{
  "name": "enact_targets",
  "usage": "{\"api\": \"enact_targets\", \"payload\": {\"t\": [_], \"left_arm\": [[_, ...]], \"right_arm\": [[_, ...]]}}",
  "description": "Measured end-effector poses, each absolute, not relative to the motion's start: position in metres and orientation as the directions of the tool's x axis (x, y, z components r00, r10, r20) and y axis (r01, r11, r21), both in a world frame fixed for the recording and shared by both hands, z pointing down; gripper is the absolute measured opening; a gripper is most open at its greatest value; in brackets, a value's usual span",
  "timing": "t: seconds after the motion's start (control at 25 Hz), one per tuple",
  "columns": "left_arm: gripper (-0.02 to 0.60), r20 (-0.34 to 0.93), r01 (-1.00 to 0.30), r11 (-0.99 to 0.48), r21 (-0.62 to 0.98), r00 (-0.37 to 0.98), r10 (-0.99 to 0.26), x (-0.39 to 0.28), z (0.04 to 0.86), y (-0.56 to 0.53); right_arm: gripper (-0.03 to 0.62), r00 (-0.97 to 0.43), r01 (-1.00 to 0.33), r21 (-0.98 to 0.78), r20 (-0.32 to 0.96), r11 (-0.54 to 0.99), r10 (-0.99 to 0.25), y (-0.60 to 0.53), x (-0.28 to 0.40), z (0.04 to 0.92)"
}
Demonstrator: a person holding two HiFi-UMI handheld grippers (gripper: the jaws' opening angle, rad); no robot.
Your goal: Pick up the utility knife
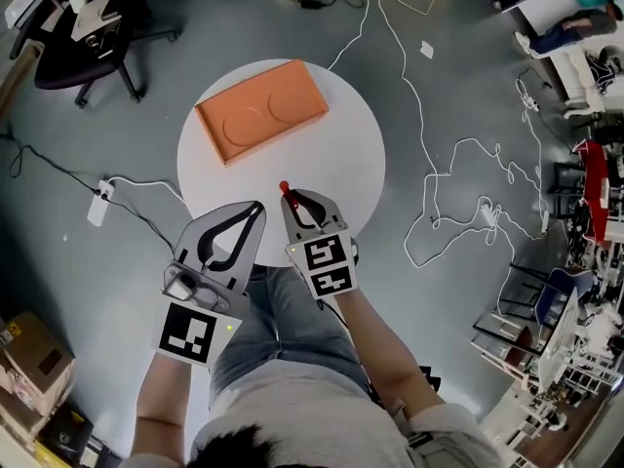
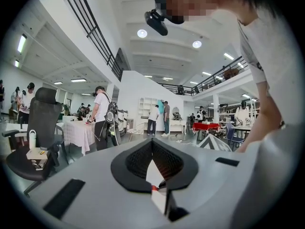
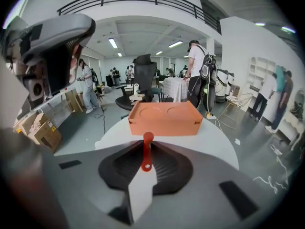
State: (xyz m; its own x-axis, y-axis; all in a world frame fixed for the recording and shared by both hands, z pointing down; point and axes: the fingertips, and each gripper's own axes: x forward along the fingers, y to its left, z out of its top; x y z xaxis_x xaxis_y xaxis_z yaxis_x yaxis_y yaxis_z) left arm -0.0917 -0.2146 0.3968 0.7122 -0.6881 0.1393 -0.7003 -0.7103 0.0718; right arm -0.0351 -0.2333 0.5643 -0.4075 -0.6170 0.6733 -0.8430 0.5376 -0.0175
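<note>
A slim red utility knife (image 1: 286, 192) is pinched between the jaws of my right gripper (image 1: 292, 201), near the front edge of the round white table (image 1: 341, 164). In the right gripper view the knife (image 3: 147, 151) sticks up past the shut tips of the right gripper (image 3: 147, 146), toward the orange box (image 3: 164, 119). My left gripper (image 1: 257, 207) hovers just left of it at the table's near edge, tips together with nothing held. The left gripper view shows the left gripper (image 2: 152, 140) shut and aimed out across the room.
An orange box (image 1: 261, 110) with two round recesses lies on the far half of the table. On the floor are a white cable (image 1: 429, 174), a power strip (image 1: 100, 203), an office chair (image 1: 88, 37) and cardboard boxes (image 1: 29, 349). Several people stand in the room.
</note>
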Motion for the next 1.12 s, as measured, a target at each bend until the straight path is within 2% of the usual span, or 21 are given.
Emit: {"api": "enact_targets", "payload": {"t": [0.64, 1.12], "left_arm": [[0.008, 0.044, -0.685, -0.727, 0.036, 0.728, -0.684, -0.065, 0.338, -0.189], [0.008, 0.007, -0.669, -0.744, -0.015, 0.744, -0.669, -0.051, 0.317, -0.162]], "right_arm": [[0.057, -0.510, -0.844, -0.038, 0.365, 0.534, -0.779, -0.203, -0.019, 0.401], [0.057, -0.534, -0.841, -0.023, 0.207, 0.541, -0.820, -0.170, -0.012, 0.338]]}}
